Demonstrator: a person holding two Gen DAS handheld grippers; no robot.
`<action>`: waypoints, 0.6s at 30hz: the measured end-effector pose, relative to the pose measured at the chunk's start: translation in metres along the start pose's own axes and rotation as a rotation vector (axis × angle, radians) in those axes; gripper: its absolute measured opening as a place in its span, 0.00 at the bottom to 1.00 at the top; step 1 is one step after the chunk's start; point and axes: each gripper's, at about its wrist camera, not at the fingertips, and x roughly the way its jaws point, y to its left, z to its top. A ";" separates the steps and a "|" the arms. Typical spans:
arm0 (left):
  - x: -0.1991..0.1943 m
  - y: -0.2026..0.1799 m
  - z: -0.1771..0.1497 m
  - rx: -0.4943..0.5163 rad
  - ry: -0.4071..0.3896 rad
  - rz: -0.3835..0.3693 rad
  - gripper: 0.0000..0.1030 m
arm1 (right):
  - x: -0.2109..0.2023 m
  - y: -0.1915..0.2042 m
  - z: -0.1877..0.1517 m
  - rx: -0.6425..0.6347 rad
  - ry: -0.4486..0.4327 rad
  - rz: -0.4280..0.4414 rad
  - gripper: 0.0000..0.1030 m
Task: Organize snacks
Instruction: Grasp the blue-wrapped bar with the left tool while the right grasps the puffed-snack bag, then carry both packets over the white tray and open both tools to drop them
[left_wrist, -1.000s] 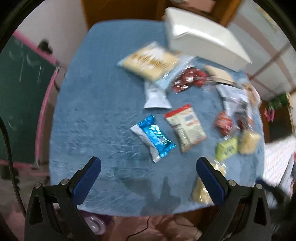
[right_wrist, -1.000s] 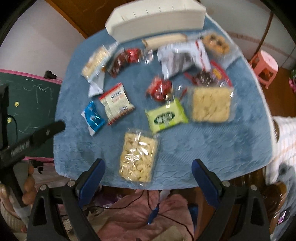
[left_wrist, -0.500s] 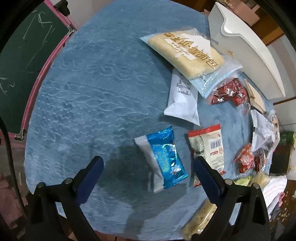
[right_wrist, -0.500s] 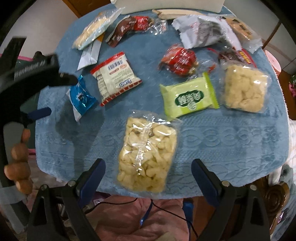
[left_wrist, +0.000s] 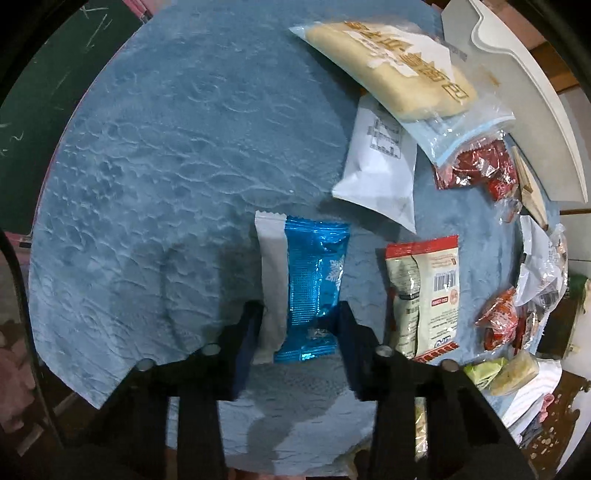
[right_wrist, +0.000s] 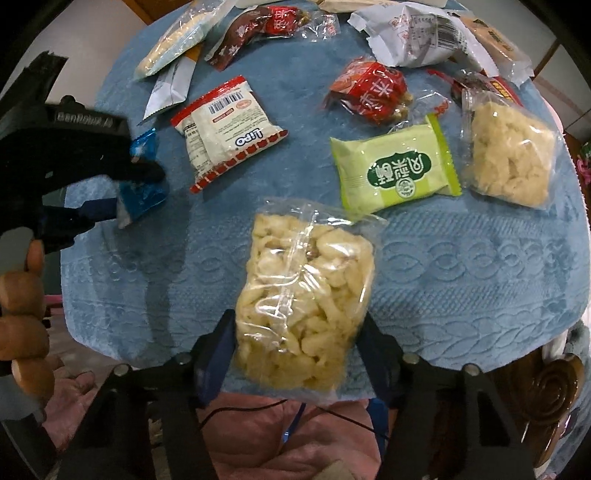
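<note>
My left gripper (left_wrist: 299, 325) is shut on the near end of a blue and white foil snack packet (left_wrist: 306, 280) lying on the blue cloth-covered table (left_wrist: 166, 166); it also shows in the right wrist view (right_wrist: 142, 184). My right gripper (right_wrist: 299, 339) is shut on a clear bag of pale puffed snacks (right_wrist: 303, 295) at the table's near edge. A red and white packet (left_wrist: 424, 295) lies right of the blue one.
A white basket (left_wrist: 517, 92) stands at the far right edge. Around lie a bread bag (left_wrist: 388, 62), a white pouch (left_wrist: 380, 170), red candy bags (right_wrist: 373, 92), a green packet (right_wrist: 395, 170) and a second puffed-snack bag (right_wrist: 509, 155).
Both grippers moved down to the table and closed: the left onto the blue packet, the right onto the clear puffed-snack bag.
</note>
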 end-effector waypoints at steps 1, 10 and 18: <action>0.000 0.002 0.001 0.011 0.003 -0.011 0.32 | 0.000 0.000 0.000 -0.001 -0.001 -0.001 0.60; -0.062 0.005 0.005 0.202 -0.050 -0.052 0.29 | -0.037 -0.001 0.006 0.015 -0.074 0.010 0.59; -0.168 -0.038 -0.006 0.419 -0.271 -0.152 0.29 | -0.139 -0.002 0.029 0.034 -0.319 -0.008 0.59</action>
